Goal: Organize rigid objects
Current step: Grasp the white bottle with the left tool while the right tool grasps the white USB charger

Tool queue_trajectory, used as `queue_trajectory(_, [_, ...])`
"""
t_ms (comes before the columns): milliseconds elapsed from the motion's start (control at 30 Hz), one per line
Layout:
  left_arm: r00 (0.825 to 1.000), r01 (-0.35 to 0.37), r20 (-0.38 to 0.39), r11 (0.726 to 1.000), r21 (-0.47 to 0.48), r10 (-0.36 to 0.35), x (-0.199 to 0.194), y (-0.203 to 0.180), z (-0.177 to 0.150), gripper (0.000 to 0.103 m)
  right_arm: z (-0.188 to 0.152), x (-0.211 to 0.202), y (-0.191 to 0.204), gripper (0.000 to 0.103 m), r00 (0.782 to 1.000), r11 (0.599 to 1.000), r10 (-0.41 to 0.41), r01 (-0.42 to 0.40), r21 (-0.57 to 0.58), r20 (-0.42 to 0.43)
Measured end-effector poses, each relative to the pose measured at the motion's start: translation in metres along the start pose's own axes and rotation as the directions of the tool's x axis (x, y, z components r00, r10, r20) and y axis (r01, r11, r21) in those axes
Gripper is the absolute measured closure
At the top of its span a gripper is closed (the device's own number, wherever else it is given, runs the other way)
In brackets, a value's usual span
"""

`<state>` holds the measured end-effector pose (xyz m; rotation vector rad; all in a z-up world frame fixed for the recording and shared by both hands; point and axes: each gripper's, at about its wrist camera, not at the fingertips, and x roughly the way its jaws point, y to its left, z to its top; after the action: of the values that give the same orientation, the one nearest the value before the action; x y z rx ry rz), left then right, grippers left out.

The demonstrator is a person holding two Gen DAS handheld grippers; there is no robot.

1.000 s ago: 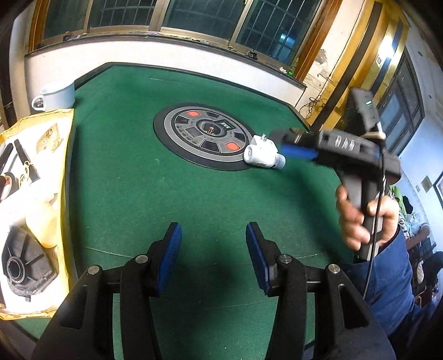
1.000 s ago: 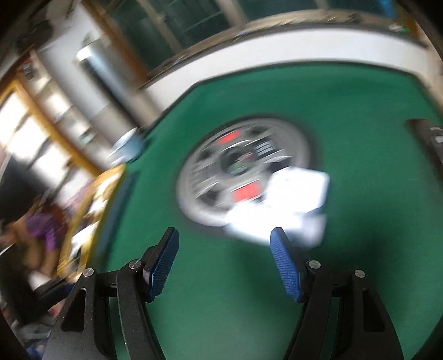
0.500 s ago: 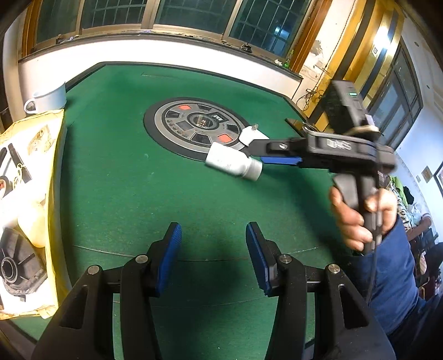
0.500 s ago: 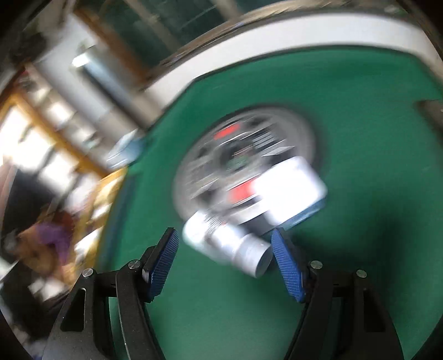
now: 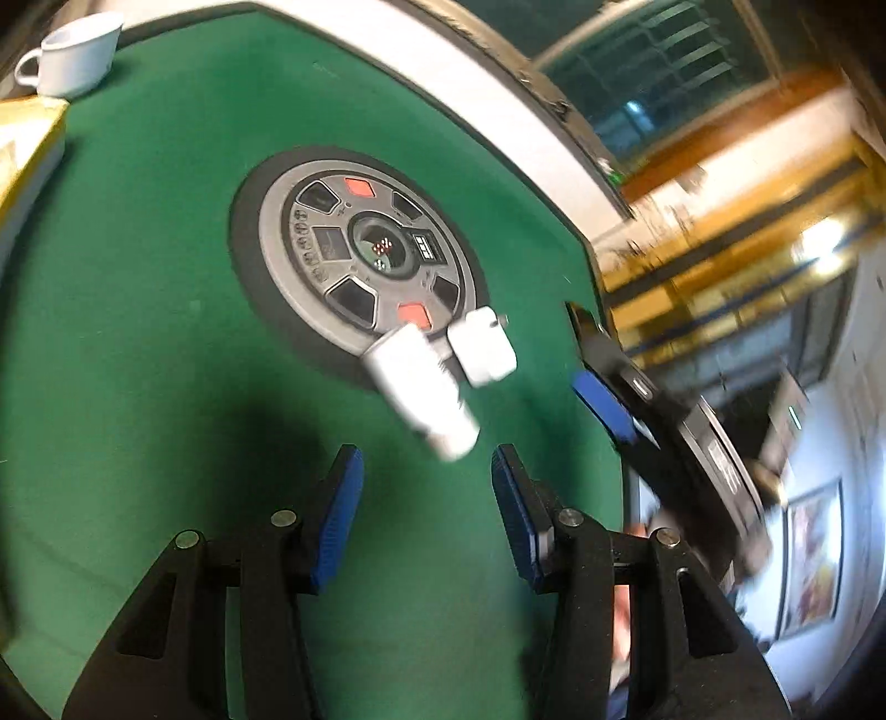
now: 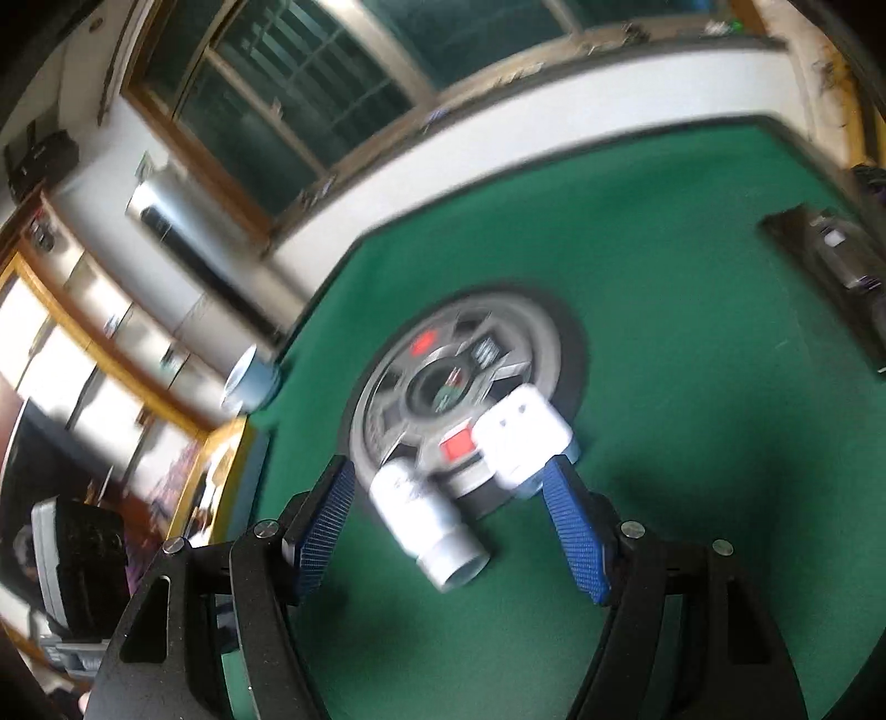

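Note:
A white bottle (image 5: 418, 390) lies on its side on the green table, partly over the edge of the round grey centre panel (image 5: 354, 252). A white plug adapter (image 5: 482, 346) lies just beside it. My left gripper (image 5: 426, 509) is open and empty, just short of the bottle. My right gripper (image 6: 448, 520) is open, with the bottle (image 6: 426, 518) lying between its fingers and the adapter (image 6: 523, 437) by its right fingertip. The right gripper also shows at the right of the left wrist view (image 5: 603, 412).
A white cup (image 5: 72, 52) stands at the far left corner. A yellow-edged tray (image 5: 27, 144) lies along the left side. A dark slot (image 6: 830, 271) sits in the table's right edge. Green felt (image 5: 138, 332) lies around the centre panel.
Both cameras have swung and closed in on the bottle and adapter. The bottle has been knocked over beside the adapter. The right gripper now straddles the bottle, still open.

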<state>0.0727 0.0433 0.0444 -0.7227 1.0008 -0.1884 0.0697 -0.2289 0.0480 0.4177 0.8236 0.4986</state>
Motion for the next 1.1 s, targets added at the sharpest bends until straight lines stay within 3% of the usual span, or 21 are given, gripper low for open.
queue_trajectory(100, [0.999, -0.048, -0.009, 0.997, -0.054, 0.047, 0.023, -0.009, 0.009, 0.057, 0.005, -0.013, -0.007, 0.038, 0.997, 0.999, -0.016, 0.013, 0.04, 0.077])
queue_trajectory(167, [0.995, -0.102, -0.003, 0.993, -0.051, 0.102, 0.034, -0.016, 0.01, 0.057, 0.008, -0.011, -0.01, 0.038, 0.997, 0.998, 0.003, -0.007, 0.058, 0.077])
queue_trajectory(367, [0.966, -0.255, 0.047, 0.966, -0.036, 0.256, 0.065, -0.025, 0.015, 0.057, 0.01, -0.014, -0.012, 0.038, 0.994, 0.997, -0.011, 0.003, 0.071, 0.11])
queue_trajectory(467, [0.954, -0.297, 0.077, 0.951, 0.083, 0.291, 0.071, -0.032, 0.017, 0.057, 0.013, -0.012, -0.011, 0.038, 0.995, 0.998, -0.011, 0.006, 0.058, 0.097])
queue_trajectory(667, [0.969, -0.245, 0.078, 0.941, 0.234, 0.233, 0.043, -0.013, -0.004, 0.061, 0.007, 0.005, -0.004, 0.037, 0.995, 0.994, -0.092, 0.093, -0.06, 0.026])
queue_trajectory(833, [0.966, -0.257, 0.105, 0.923, 0.288, 0.236, 0.018, 0.012, -0.009, 0.061, -0.005, 0.039, 0.02, 0.038, 0.961, 0.927, -0.277, 0.273, -0.258, 0.023])
queue_trajectory(900, [0.971, -0.237, 0.097, 0.924, 0.301, 0.218, 0.019, 0.019, -0.007, 0.063, -0.009, 0.05, 0.026, 0.038, 0.949, 0.902, -0.313, 0.305, -0.306, 0.023])
queue_trajectory(1100, [0.962, -0.27, 0.143, 0.895, 0.354, 0.234, 0.024, 0.009, -0.013, 0.064, -0.01, 0.076, 0.032, 0.038, 0.93, 0.86, -0.366, 0.349, -0.371, 0.025])
